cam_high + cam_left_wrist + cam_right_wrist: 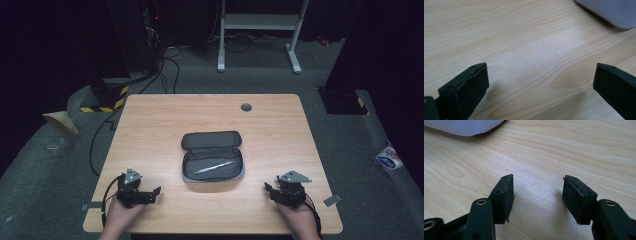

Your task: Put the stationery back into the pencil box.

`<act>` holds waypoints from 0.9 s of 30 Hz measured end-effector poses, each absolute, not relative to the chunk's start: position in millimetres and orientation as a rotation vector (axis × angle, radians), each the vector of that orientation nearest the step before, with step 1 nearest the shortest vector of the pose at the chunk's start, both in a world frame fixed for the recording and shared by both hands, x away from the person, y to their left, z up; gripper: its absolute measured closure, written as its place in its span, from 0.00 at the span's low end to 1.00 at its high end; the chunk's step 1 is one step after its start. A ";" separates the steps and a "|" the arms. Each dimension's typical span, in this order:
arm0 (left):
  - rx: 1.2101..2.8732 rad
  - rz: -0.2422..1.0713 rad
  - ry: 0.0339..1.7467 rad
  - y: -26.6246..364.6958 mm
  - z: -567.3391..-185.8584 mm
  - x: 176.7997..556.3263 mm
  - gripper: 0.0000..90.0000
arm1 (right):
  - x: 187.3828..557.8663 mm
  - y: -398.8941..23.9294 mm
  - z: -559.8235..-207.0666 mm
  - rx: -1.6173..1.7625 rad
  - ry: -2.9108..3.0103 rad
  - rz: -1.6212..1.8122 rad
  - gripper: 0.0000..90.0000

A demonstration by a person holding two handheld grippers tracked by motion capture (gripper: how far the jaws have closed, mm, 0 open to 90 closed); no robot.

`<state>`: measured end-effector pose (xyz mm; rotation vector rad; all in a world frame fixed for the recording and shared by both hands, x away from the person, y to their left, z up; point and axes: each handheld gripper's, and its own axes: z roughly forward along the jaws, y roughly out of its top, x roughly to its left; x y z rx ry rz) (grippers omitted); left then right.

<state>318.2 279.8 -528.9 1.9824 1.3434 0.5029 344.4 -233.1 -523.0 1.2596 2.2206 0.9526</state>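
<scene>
No writing can be read anywhere. A dark zip case (212, 156) lies open at the middle of the table (150, 125), lid folded toward the far edge, holding a silvery pen (214, 167) whose long axis runs slantwise, left-near to right-far. Near the near-left corner the left gripper (154, 192) rests with jaws spread wide, empty. Near the near-right corner the right gripper (268, 189) likewise rests, jaws parted, empty.

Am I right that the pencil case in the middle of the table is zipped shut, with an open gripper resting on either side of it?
Not quite: the pencil case lies open, lid folded back, a pen inside, as the high view shows. The left gripper and right gripper are open on either side.
</scene>
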 end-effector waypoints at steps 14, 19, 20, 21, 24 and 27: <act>1.987 0.581 1.339 273.5 -529.9 313.0 0.12 | 344.4 -232.0 -522.9 1.274 2.211 0.949 0.47; 1.983 0.589 1.338 274.4 -529.7 312.8 0.16 | 344.5 -231.5 -523.0 1.277 2.207 0.947 0.47; 1.983 0.589 1.338 274.4 -529.7 312.7 0.16 | 344.5 -231.5 -523.0 1.277 2.207 0.947 0.47; 1.985 0.590 1.337 274.5 -529.7 312.8 0.16 | 344.5 -231.5 -523.0 1.277 2.207 0.947 0.47; 1.987 0.589 1.336 274.6 -529.6 312.8 0.16 | 344.4 -231.3 -523.0 1.276 2.207 0.946 0.47; 1.985 0.589 1.332 274.4 -529.7 313.0 0.16 | 344.2 -231.2 -523.0 1.277 2.206 0.945 0.47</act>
